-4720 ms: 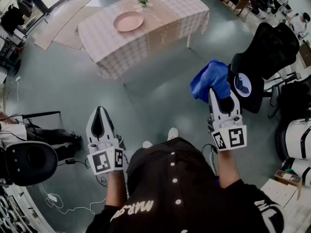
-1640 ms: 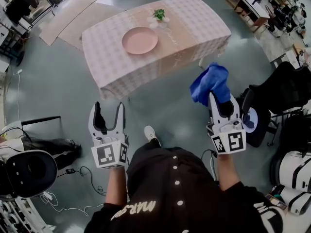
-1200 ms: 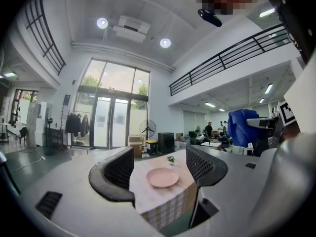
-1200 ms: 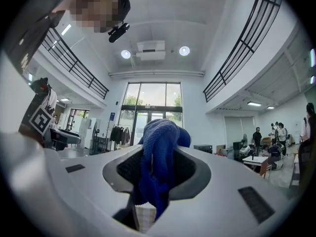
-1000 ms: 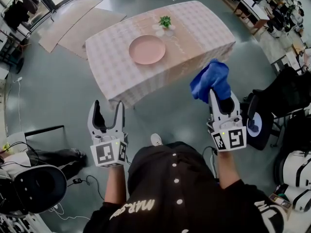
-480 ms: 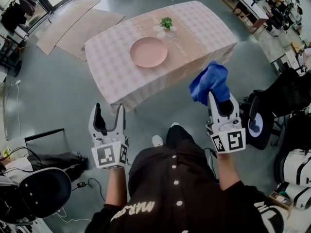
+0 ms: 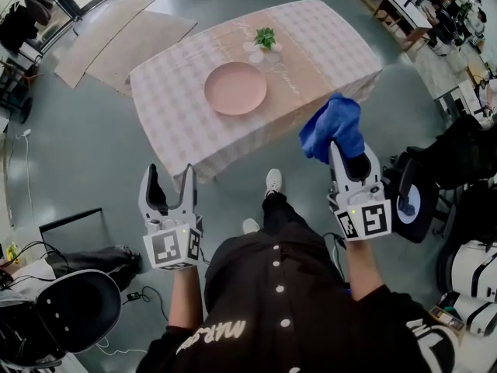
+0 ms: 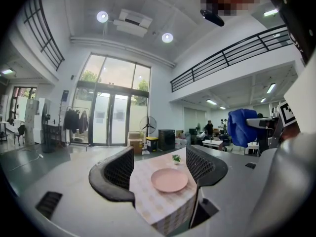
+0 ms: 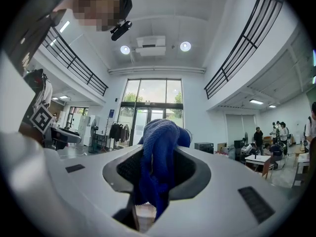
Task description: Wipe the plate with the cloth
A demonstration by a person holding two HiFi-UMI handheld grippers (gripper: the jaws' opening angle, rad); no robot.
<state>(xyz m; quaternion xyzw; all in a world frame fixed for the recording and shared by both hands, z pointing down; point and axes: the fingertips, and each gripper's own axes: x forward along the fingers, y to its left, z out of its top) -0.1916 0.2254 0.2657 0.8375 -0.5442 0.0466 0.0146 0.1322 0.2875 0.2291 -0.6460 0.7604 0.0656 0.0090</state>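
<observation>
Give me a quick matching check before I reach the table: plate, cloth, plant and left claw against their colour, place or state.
1. plate
2. cloth
3. plant
4. left claw

A. open, holding nothing
B. pink, lying on the table
C. blue, clamped in the right claw
D. green, standing just beyond the plate

Pairs: 1-B, 2-C, 3-D, 4-A

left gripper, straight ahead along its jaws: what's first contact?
The left gripper is open and empty, with free air ahead. The table comes next, and the plate sits centred between the jaws. It probably meets the table's draped near edge first. Height is unclear, so it may clear the edge and reach the plate.
</observation>
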